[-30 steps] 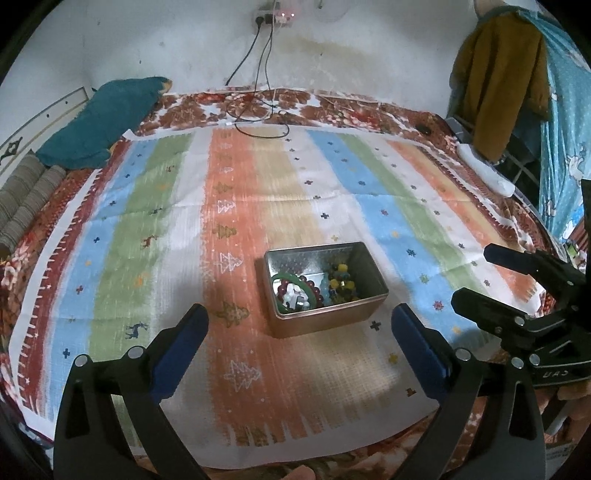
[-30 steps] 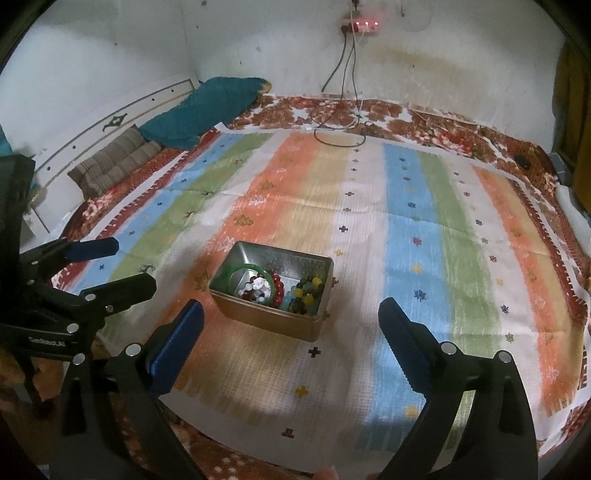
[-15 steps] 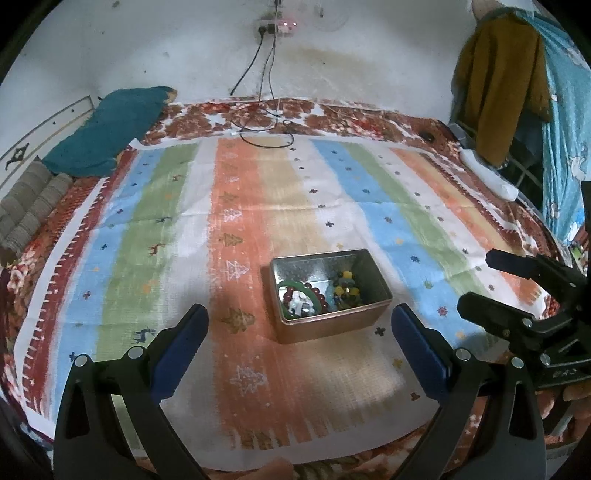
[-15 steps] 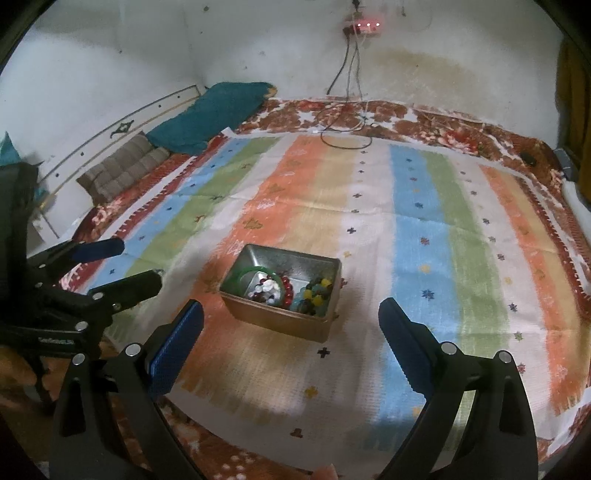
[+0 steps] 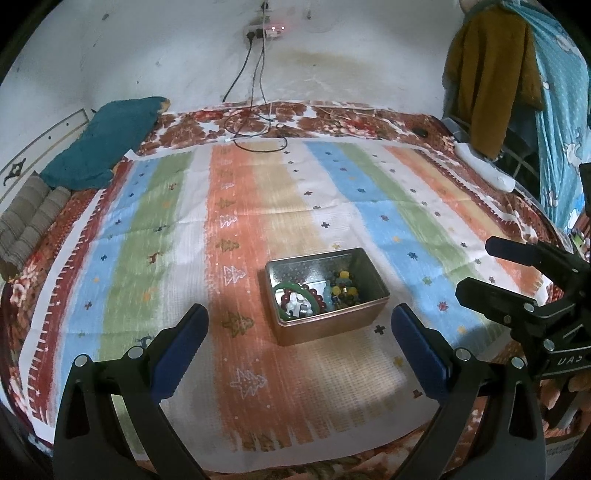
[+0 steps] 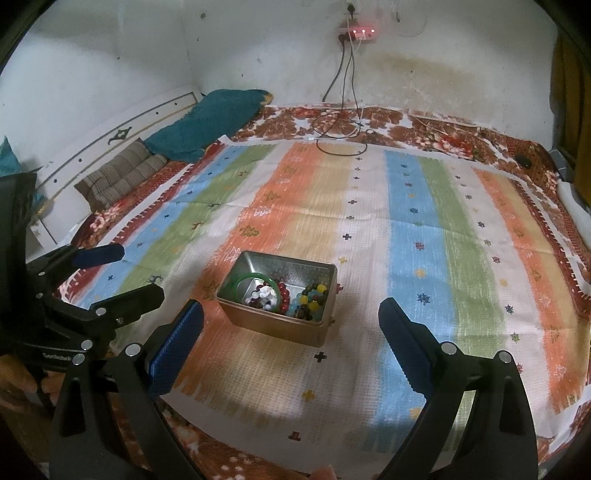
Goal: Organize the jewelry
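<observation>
A small metal tin [image 5: 365, 275] [image 6: 325, 275] sits on the striped cloth, holding a green bangle [image 5: 286, 288] [image 6: 240, 280], dark red beads [image 6: 283, 291] and a yellow and blue bead string [image 5: 345, 288] [image 6: 312, 295]. My left gripper [image 5: 299, 347] hovers open just in front of the tin, nothing between its fingers. My right gripper [image 6: 290, 343] is also open and empty, a little short of the tin. Each gripper shows at the other view's edge: the right gripper [image 5: 476, 269], the left gripper [image 6: 140, 273].
The striped cloth [image 5: 332, 206] [image 6: 406, 229] covers a floral bedspread. A teal pillow [image 5: 107, 147] [image 6: 210, 122] and a brown striped cushion [image 6: 122, 177] lie far left. Black cables [image 5: 255, 125] trail from a wall socket [image 6: 360, 33]. Clothes [image 5: 491, 74] hang at the right.
Both grippers have tilted up and drawn back slightly, so the tin sits lower in each view. Both stay open and the tin has not moved.
</observation>
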{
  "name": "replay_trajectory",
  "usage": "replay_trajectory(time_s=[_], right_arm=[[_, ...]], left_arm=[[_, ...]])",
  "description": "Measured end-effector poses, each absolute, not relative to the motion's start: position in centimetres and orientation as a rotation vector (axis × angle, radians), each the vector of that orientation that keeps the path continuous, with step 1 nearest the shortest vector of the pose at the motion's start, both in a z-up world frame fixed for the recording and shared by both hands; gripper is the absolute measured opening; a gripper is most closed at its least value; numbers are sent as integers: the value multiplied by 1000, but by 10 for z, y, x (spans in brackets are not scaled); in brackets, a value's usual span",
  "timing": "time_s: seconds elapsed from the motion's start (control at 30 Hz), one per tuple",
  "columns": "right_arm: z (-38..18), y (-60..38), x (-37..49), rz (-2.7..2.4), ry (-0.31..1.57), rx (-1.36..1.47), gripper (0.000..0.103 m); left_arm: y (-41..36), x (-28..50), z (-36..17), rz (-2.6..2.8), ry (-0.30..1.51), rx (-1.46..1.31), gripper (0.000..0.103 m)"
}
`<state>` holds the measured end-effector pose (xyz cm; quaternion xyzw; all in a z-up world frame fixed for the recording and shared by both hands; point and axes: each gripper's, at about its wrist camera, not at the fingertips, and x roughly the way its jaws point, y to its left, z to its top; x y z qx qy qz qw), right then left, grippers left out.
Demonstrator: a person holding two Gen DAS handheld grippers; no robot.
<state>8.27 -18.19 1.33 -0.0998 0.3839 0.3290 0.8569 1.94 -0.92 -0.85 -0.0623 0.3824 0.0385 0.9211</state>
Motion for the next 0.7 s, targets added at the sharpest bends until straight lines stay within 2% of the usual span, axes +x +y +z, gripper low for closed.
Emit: replay_trajectory(time_s=[0.7], right_arm=[[14, -189, 81, 724, 806, -181, 96]], left_arm=[[-18, 15, -3, 62, 740, -83, 97]])
